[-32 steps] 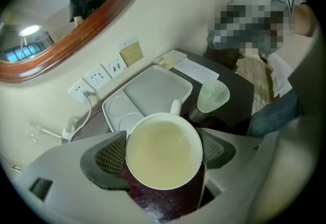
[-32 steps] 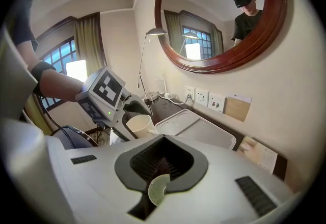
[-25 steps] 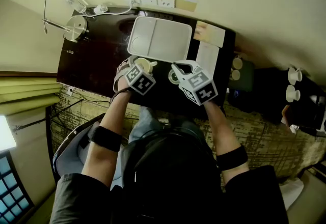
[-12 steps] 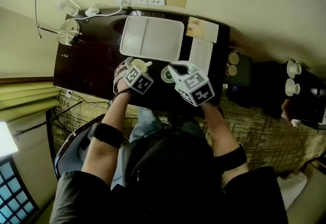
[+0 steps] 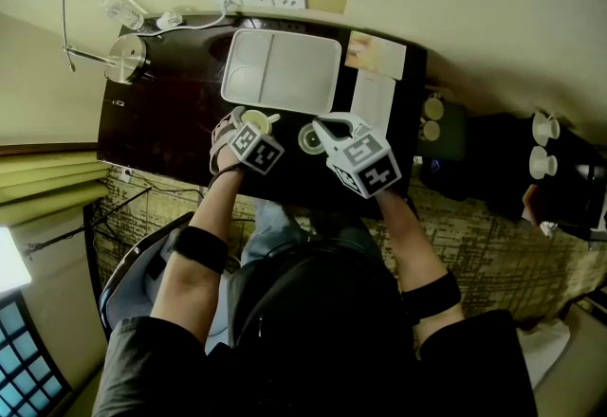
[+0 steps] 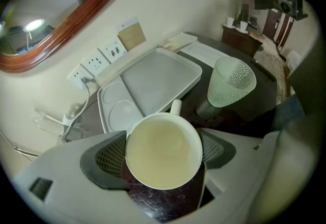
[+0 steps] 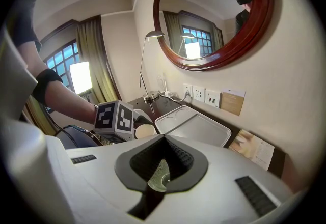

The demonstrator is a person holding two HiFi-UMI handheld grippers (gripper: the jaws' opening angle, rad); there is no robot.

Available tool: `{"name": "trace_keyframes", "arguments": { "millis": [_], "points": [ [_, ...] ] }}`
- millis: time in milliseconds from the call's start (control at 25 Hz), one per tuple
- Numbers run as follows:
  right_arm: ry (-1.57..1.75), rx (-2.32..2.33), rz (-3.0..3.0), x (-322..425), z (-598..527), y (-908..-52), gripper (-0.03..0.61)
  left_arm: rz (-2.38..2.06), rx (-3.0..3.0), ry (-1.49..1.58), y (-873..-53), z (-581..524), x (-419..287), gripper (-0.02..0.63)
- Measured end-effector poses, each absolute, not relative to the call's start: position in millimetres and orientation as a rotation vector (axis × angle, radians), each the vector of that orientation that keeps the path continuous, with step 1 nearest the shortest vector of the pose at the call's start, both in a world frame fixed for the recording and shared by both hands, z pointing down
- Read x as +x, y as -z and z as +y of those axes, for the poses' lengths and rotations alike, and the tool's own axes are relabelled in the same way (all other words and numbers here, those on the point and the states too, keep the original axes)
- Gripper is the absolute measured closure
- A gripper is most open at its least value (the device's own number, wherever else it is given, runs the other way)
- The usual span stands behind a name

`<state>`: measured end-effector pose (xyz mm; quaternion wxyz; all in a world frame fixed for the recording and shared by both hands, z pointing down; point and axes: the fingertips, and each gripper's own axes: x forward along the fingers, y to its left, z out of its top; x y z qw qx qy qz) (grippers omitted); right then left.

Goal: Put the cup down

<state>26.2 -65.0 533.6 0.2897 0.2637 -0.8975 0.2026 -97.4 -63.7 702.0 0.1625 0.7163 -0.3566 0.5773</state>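
Left gripper view shows the left gripper (image 6: 163, 161) pointing steeply down. Its jaws stand wide, with the white cup (image 6: 163, 147) between them. Both dark pads (image 6: 109, 159) press on the sides of the cup, so the cup is gripped. The handle of the cup points to the top of the frame, toward the white tray (image 6: 158, 78). Under the cup is the dark table (image 6: 168, 202), but I cannot tell whether the bottom of the cup touches it. In the upper right stands a greenish dotted glass (image 6: 232, 81), near the cup but apart from it. In head view the cup is left of centre, just below the tray. Right gripper view shows the right gripper (image 7: 163, 162) with its jaws fully closed. A part of the glass shows through the small gap under the pads, and I cannot tell whether they touch it.
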Motion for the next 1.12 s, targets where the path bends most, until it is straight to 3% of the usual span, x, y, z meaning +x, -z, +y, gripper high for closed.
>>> {"name": "trace_keyframes", "arguments": {
  "millis": [480, 560, 680, 1120],
  "points": [
    [-0.557, 0.735, -2.391, 23, -67, -531, 0.578, -1.055, 2.042, -1.613, -711, -59, -104, 0.184],
    [-0.557, 0.736, -2.389, 22, -67, -531, 0.578, -1.069, 2.062, -1.599, -708, -62, -104, 0.16],
    [-0.555, 0.741, -2.387, 19, -65, -531, 0.578, -1.064, 2.102, -1.575, -699, -63, -100, 0.133],
    [-0.551, 0.786, -2.396, 10, -66, -521, 0.578, -1.058, 2.209, -1.556, -648, -51, -110, 0.135]
  ]
}}
